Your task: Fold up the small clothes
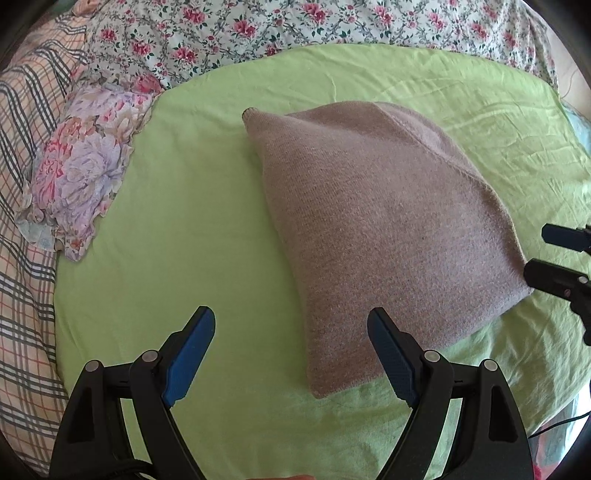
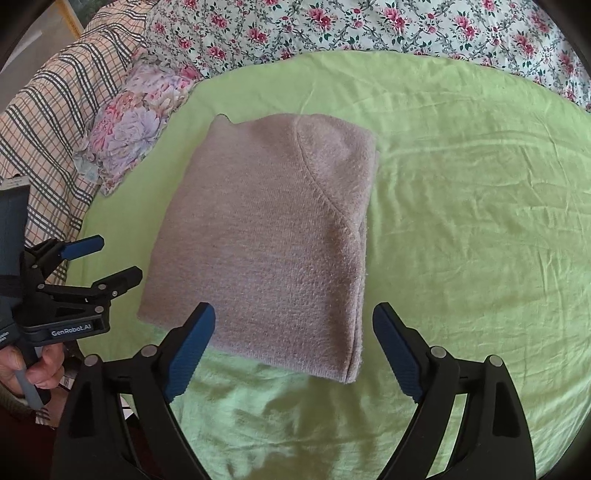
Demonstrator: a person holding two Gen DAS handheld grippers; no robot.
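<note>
Sweater (image 2: pixel 266 240) is folded into a compact rectangle, lying flat on the green sheet (image 2: pixel 461 221), roughly mid-bed. Mauve knit, a raglan seam visible running diagonally across the top layer.

Left gripper (image 1: pixel 291 354): jaws spread wide, nothing between them. It hovers over bare sheet at the sweater's near-left side; the right finger overlaps the sweater's near edge in the left wrist view, contact not clear. Seen from the right wrist view, the left gripper (image 2: pixel 118 258) sits just beside the sweater's left edge, tips apart from the fabric, the hand (image 2: pixel 37 369) on its handle.

Right gripper (image 2: pixel 293 350): also spread wide, holding nothing. The sweater's near edge lies between and just ahead of its fingers; the left finger overlaps the near-left part of the fabric, touching or not I cannot tell. In the left wrist view the right gripper (image 1: pixel 535 254) shows at the frame's right edge, tips just beside the sweater's right corner.

Around it: a floral pillow (image 2: pixel 136 122) to the sweater's far left, well apart; a floral cover (image 2: pixel 369 29) along the far side; a plaid blanket (image 2: pixel 55 110) at left.
</note>
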